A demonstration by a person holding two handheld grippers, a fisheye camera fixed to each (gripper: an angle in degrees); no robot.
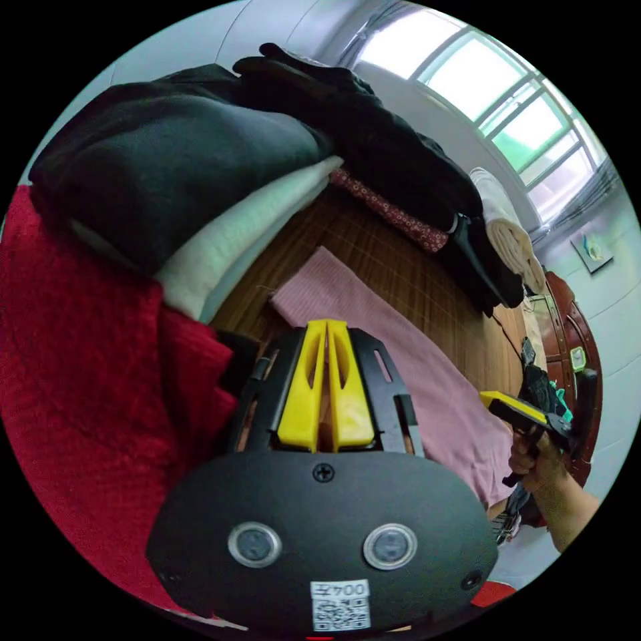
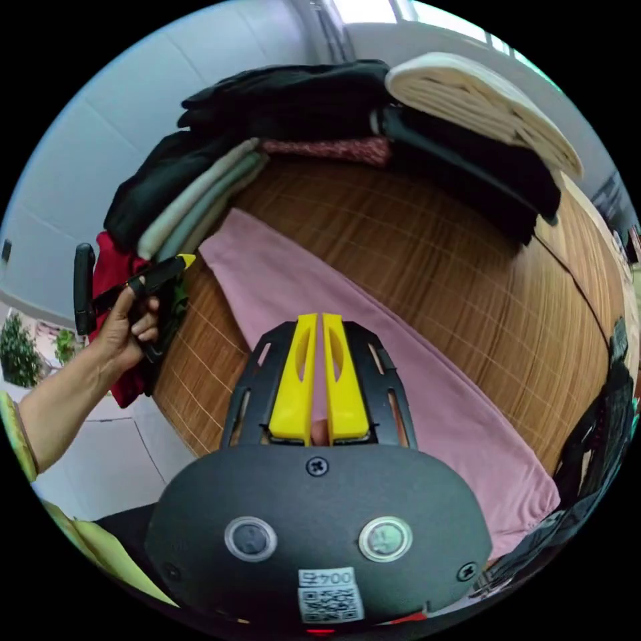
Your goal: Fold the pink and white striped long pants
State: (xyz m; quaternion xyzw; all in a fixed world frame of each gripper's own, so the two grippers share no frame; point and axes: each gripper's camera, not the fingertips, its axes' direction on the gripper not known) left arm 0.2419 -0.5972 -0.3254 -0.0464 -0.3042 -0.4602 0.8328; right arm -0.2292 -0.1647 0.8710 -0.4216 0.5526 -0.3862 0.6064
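Note:
The pink and white striped pants (image 1: 427, 374) lie flat as one long narrow strip on a woven bamboo mat (image 1: 394, 260). My left gripper (image 1: 327, 324) hovers near one end of the strip, its yellow jaws shut with nothing between them. In the right gripper view the pants (image 2: 400, 374) run diagonally across the mat (image 2: 454, 267). My right gripper (image 2: 315, 317) is above the strip's middle, jaws shut and empty. A hand holds the left gripper (image 2: 187, 259) beside the strip's far end. In the left gripper view a hand holds the right gripper (image 1: 491, 398) over the other end.
Folded clothes ring the mat: a black and white stack (image 1: 200, 200), a red fleece (image 1: 80, 374), dark garments (image 1: 400, 153) and a cream roll (image 1: 511, 234). A window (image 1: 494, 87) is behind. Dark items (image 2: 601, 427) lie at the mat's right edge.

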